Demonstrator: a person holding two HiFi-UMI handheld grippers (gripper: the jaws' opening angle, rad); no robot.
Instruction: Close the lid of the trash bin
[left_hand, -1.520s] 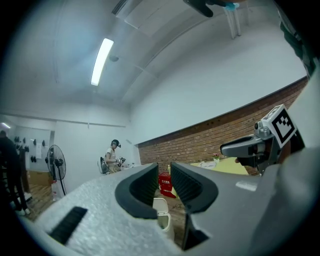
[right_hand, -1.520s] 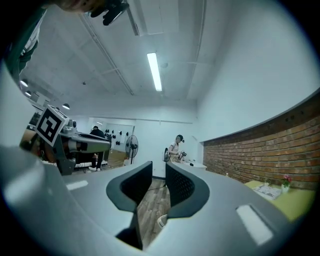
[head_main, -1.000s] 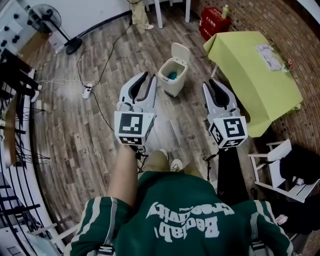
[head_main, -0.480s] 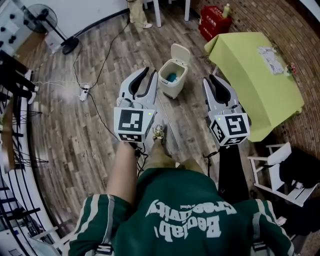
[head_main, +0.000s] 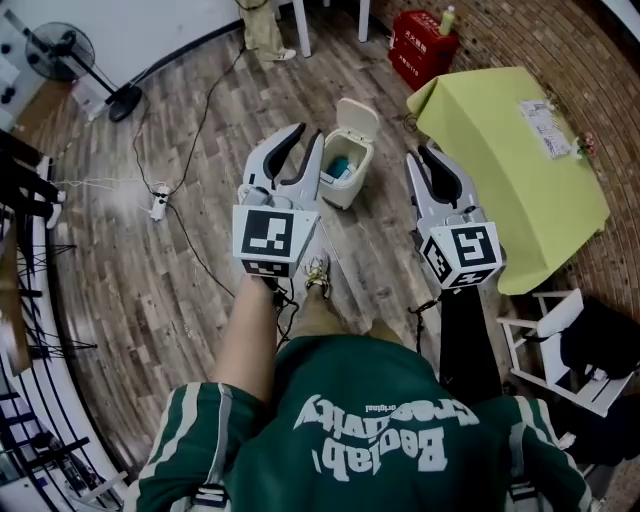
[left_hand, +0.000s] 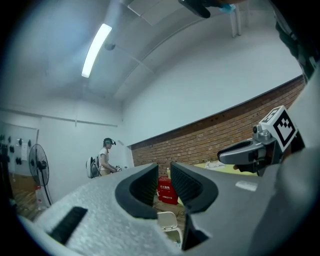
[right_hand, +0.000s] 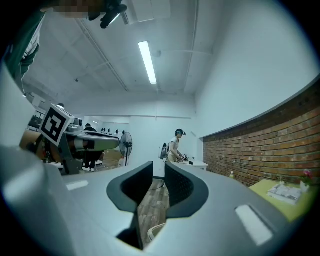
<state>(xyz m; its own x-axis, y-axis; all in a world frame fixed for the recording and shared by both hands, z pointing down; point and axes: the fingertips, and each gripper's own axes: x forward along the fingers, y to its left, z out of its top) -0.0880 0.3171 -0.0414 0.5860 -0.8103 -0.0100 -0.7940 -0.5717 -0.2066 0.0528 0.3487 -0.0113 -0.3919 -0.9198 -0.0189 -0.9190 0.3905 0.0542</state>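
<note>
A small white trash bin (head_main: 343, 172) stands on the wood floor with its lid (head_main: 359, 118) tipped up and back, and something blue lies inside. My left gripper (head_main: 308, 137) is held level just left of the bin, open, with nothing between its fingers. The right gripper (head_main: 422, 156) hovers to the right of the bin, also open and empty. In the left gripper view the bin (left_hand: 170, 222) shows low below the left gripper (left_hand: 162, 181). In the right gripper view only a piece of the bin's rim (right_hand: 151, 233) peeks out under the right gripper (right_hand: 159, 181).
A yellow-green table (head_main: 510, 150) stands close on the right, with a red crate (head_main: 420, 45) behind it. Cables (head_main: 195, 140) and a power strip (head_main: 158, 202) lie on the floor at left. A white chair (head_main: 545, 335) is at lower right. Another person (right_hand: 175, 147) stands far off.
I have stepped forward: both grippers moved toward the bin, and the left one's tips now reach beside it. The jaws kept the same gap.
</note>
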